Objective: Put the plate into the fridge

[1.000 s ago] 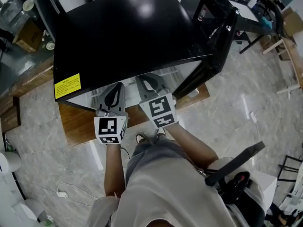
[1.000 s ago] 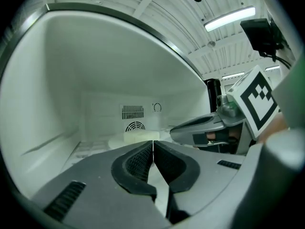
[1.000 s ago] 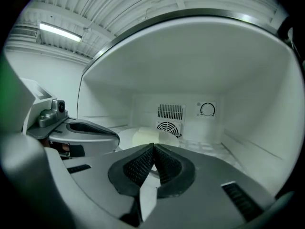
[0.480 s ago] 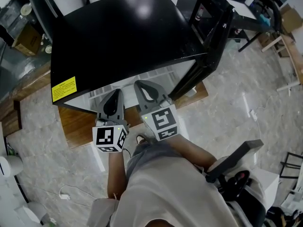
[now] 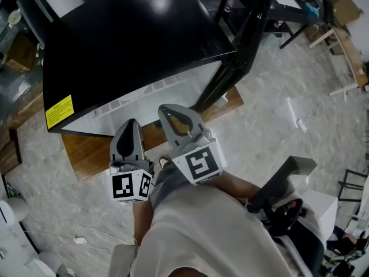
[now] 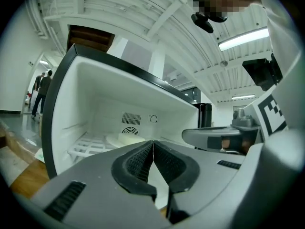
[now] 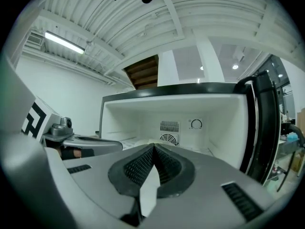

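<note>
One plate in one fridge; left gripper, right gripper closed.

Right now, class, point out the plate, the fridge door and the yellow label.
plate (image 6: 123, 139), left gripper view, its pale top.
fridge door (image 5: 239, 51), head view, its black edge.
yellow label (image 5: 59, 111), head view, its middle.

I count one fridge, one door on it. Inside I see one plate, one wire shelf. On back wall: two vent grilles, one dial. One yellow label on fridge top. One wooden platform below. Two grippers: left gripper, right gripper. Two marker cubes, one per gripper. Two people far off, left gripper view.
</note>
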Demonstrator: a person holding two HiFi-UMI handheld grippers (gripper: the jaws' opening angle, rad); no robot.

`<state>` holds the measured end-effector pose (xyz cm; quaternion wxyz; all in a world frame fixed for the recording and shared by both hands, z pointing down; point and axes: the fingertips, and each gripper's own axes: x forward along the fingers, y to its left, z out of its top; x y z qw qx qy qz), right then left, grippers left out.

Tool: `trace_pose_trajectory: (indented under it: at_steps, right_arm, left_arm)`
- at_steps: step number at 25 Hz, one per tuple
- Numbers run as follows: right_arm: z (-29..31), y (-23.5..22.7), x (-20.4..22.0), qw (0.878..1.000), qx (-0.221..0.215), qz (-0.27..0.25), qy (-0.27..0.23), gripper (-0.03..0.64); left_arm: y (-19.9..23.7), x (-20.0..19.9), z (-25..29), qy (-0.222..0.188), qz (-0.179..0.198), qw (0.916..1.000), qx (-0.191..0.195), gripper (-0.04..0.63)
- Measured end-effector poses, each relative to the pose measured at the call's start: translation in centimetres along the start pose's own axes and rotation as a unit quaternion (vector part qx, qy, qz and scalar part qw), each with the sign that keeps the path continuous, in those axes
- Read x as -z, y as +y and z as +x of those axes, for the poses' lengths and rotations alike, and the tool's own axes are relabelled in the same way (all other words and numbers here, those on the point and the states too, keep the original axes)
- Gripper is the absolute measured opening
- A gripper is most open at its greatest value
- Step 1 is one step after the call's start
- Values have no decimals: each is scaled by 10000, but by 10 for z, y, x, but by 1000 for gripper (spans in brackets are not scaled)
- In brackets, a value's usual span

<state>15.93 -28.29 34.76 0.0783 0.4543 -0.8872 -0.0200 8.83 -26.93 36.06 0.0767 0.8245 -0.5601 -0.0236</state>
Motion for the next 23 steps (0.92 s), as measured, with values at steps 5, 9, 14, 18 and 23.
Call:
trace_pose_trajectory:
  at_steps: [5, 9, 14, 18, 23]
  right_arm:
    - [-3, 3, 12, 9998, 6, 201, 94, 17]
    - [-4, 0, 6, 9998, -37, -158, 66, 17]
    - [-2, -2, 10, 9999, -77, 62, 75, 17]
    - [-3, -5, 12, 9999, -76, 87, 102, 17]
    - [-7, -8, 12, 9997, -39, 208, 74, 17]
  left_arm:
    - [2, 2, 2, -126, 6, 9999, -69, 21]
    - [0, 5, 7, -32, -42, 10000, 36, 21]
    - [-6, 6, 12, 31, -70, 9999, 65, 21]
    - [-7, 5, 14, -6, -36, 10000, 71, 21]
    - [-16, 5, 14, 45, -110, 9999, 123, 21]
